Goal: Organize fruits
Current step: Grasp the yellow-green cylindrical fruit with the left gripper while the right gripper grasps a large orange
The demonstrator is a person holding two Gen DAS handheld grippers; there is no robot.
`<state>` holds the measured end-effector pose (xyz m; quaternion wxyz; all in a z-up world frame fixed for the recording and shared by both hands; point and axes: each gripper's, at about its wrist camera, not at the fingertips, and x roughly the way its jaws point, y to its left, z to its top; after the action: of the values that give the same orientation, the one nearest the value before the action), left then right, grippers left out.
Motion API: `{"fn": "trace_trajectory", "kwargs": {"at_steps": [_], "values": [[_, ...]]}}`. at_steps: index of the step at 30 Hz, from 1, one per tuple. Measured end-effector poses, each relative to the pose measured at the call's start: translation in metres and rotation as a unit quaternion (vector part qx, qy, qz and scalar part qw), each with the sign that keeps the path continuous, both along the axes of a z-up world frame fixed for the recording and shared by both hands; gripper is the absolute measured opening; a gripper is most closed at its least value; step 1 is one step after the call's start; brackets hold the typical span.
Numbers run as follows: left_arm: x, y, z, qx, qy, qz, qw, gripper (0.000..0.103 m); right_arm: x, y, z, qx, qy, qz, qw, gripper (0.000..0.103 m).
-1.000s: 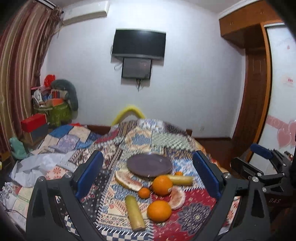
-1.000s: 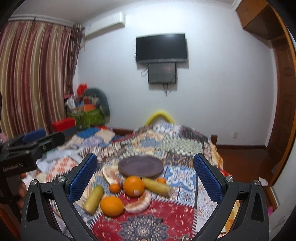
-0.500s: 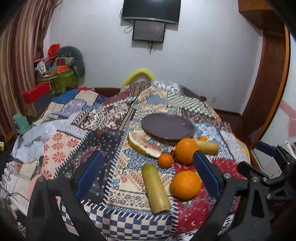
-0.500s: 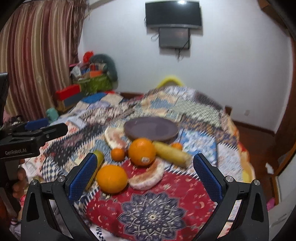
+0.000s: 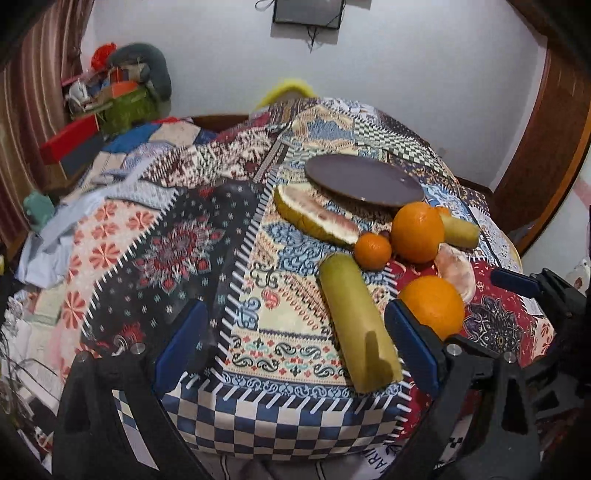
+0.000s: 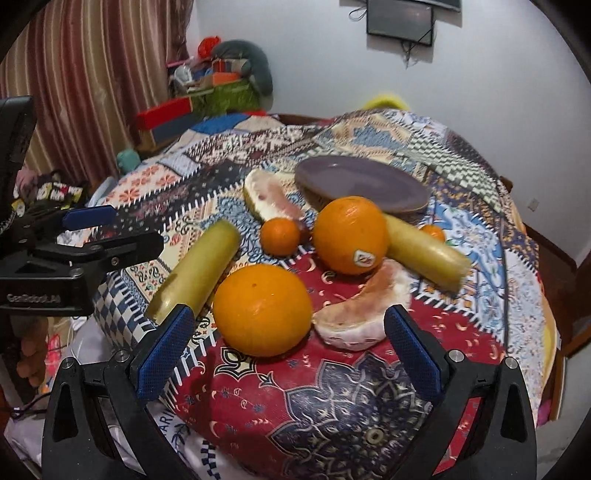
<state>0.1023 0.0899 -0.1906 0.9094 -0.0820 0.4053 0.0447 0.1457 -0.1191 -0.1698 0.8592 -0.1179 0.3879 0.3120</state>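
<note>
A patchwork quilt (image 5: 177,236) covered the table. At ten o'clock stood a striped curtain (image 6: 92,74); at twelve, a wall screen (image 6: 400,18) hung.

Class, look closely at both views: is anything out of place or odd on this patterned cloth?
Yes. The purple plate sits empty while all the fruit lies loose on the cloth beside it, and it looks tilted, its near edge propped on the pomelo wedge.

We are in a home bedroom: a patchwork quilt (image 5: 207,236) covers a bed filling the frame's centre, striped curtains (image 6: 92,85) hang at the left edge, a wall-mounted television (image 6: 400,18) sits at the top, and household clutter (image 5: 114,96) piles up at upper left.
</note>
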Motion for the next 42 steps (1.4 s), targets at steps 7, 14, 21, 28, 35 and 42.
{"fn": "trace_trajectory", "kwargs": {"at_steps": [7, 14, 21, 28, 35, 42], "values": [[0.001, 0.011, -0.006, -0.023, 0.01, -0.003, 0.9997, 0.093, 0.007, 0.012, -0.009, -0.013, 0.018, 0.014, 1.0, 0.093], [0.006, 0.009, -0.008, -0.027, 0.019, -0.015, 0.9994, 0.091, 0.014, 0.019, -0.021, -0.012, 0.047, 0.025, 0.998, 0.073], [0.014, -0.001, -0.008, -0.02, 0.028, -0.026, 0.9991, 0.08, 0.016, 0.013, -0.018, 0.013, 0.068, 0.027, 0.997, 0.064], [0.026, -0.012, -0.011, -0.026, 0.041, -0.038, 0.9981, 0.079, 0.016, -0.002, 0.001, 0.042, 0.056, 0.007, 0.998, 0.064], [0.04, -0.028, -0.023, -0.028, 0.064, -0.062, 0.9957, 0.07, 0.021, -0.025, 0.017, 0.054, 0.03, -0.029, 0.998, 0.064], [0.051, -0.042, -0.037, -0.018, 0.08, -0.074, 0.9939, 0.066, 0.027, -0.037, 0.018, 0.057, 0.021, -0.046, 0.997, 0.064]]}}
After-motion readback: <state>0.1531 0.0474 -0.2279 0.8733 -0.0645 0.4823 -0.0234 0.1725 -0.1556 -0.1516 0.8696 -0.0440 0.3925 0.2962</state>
